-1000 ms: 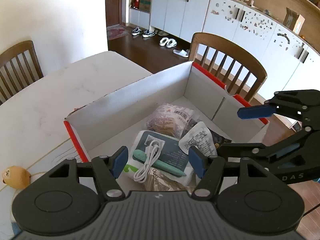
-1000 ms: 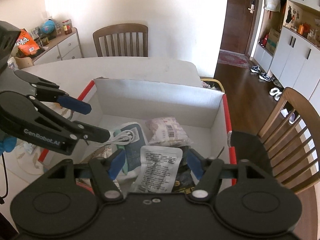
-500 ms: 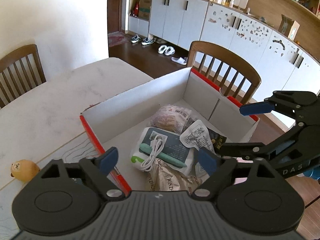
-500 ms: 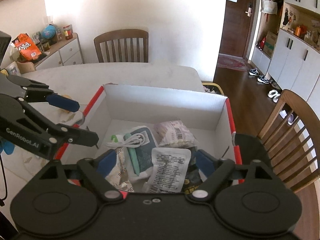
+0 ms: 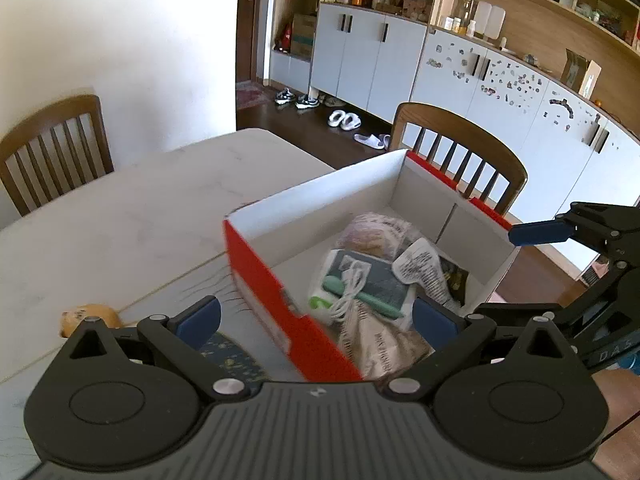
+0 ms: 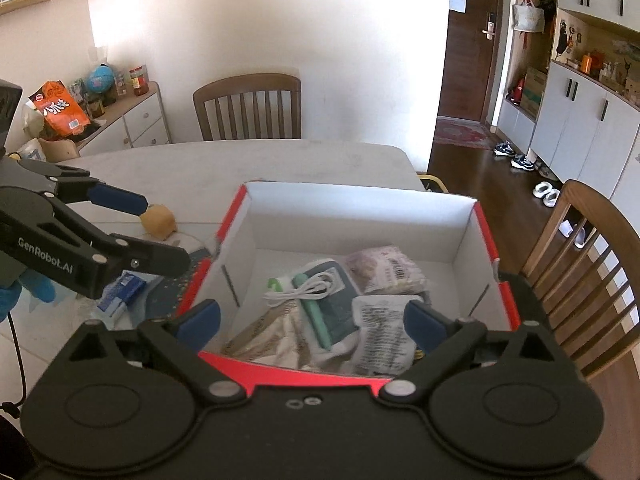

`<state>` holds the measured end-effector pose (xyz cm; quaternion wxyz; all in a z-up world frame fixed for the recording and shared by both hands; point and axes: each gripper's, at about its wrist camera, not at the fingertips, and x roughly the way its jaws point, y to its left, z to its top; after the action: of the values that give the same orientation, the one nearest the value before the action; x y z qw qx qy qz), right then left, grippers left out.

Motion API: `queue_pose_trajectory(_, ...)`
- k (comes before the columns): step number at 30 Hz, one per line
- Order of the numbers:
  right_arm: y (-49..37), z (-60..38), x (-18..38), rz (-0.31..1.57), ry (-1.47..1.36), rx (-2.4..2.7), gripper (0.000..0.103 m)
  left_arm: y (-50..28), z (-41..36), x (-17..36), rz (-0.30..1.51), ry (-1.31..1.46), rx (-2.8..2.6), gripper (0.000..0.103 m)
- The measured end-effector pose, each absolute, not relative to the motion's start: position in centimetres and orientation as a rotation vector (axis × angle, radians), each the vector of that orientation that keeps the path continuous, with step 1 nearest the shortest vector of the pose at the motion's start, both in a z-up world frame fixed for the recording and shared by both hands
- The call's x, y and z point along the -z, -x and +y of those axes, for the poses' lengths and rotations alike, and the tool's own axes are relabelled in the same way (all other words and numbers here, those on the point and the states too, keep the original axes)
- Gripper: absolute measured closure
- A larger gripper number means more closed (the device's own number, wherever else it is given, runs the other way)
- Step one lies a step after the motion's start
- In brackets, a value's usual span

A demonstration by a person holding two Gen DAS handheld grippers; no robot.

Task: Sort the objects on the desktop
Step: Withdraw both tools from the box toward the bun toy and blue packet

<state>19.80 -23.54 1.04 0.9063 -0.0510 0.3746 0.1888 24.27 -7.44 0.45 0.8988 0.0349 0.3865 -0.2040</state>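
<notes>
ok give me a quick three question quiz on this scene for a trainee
1. True or false: the left gripper is clamped on the white cable.
2. Where does the green pen lie? A) on the bare table B) inside the red-and-white box C) on a chair
3. Fill in: the small yellow toy sits ____ the box.

Key: 1 false, both it and the right gripper stand open and empty; 2 B; 3 outside, on the table.

The box [image 6: 360, 208] stands open-topped, far half bare, near half heaped with packets [image 6: 380, 332].
</notes>
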Motion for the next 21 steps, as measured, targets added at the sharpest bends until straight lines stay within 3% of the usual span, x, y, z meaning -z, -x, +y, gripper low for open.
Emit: queue_pose_trajectory(21, -15.4, -13.5, -1.4, 0.751, 0.104, -0.401, 0.004, -21.0, 2.2, -2.1, 0.715, -0.067, 0.332, 0.0)
